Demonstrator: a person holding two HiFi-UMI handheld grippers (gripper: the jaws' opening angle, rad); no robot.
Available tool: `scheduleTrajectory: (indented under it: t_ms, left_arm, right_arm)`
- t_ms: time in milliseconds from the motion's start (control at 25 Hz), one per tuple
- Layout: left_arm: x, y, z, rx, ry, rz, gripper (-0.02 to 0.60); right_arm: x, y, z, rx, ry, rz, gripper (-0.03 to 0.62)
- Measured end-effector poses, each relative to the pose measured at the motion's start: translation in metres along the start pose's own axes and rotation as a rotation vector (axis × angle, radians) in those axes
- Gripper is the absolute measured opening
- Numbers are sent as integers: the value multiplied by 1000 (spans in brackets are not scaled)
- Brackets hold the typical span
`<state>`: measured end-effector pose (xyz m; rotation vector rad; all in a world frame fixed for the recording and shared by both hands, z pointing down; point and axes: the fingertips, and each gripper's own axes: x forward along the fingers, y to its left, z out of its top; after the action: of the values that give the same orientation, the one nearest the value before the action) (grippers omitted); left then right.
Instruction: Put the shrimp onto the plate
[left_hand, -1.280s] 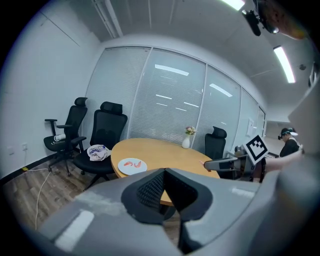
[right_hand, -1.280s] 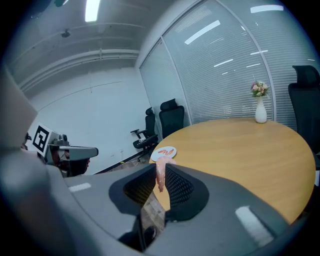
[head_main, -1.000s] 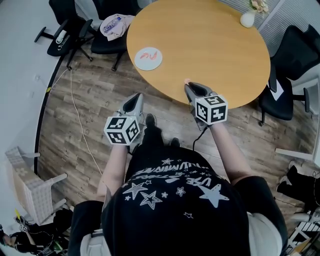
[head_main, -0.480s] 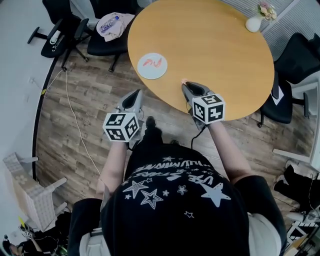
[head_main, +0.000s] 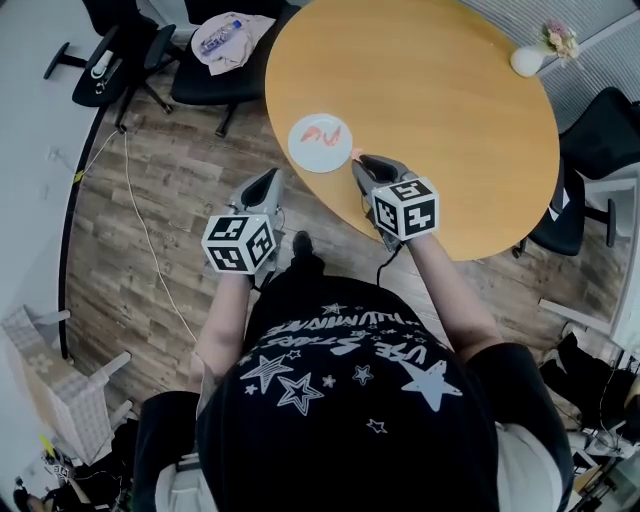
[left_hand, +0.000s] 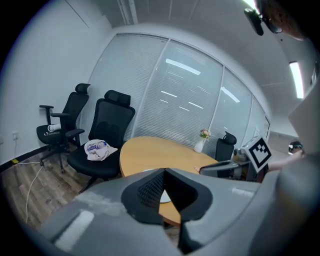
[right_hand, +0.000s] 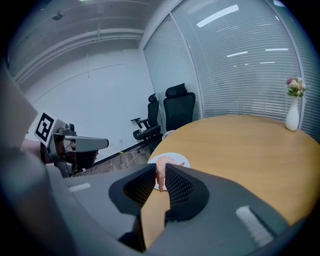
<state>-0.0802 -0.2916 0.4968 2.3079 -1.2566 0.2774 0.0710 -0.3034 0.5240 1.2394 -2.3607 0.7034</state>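
A white plate lies near the left edge of the round wooden table, with pink shrimp lying on it. My right gripper hovers just right of the plate, shut on another pink shrimp that hangs between its jaws. In the right gripper view the plate shows just beyond the jaws. My left gripper is off the table over the wooden floor, shut with nothing in it. A sliver of the plate shows beneath its closed jaws.
Black office chairs stand around the table; one at the far left carries a cloth bag with a bottle. A white vase of flowers stands at the table's far right. A cable trails across the floor.
My right gripper has carried its shrimp left along the table edge, close to the plate. The left gripper has kept its place beside the table.
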Motion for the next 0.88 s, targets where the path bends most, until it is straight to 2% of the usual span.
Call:
scheduleTrajectory:
  t_ms: [320,880]
  left_arm:
    - [19,35,12,-22,17,-8,2]
    - [40,74,7,-56,78,-34,2]
  right_arm:
    - [43,7,6,-25,61,15,60]
    - [106,20,-21,-44,190,36,60]
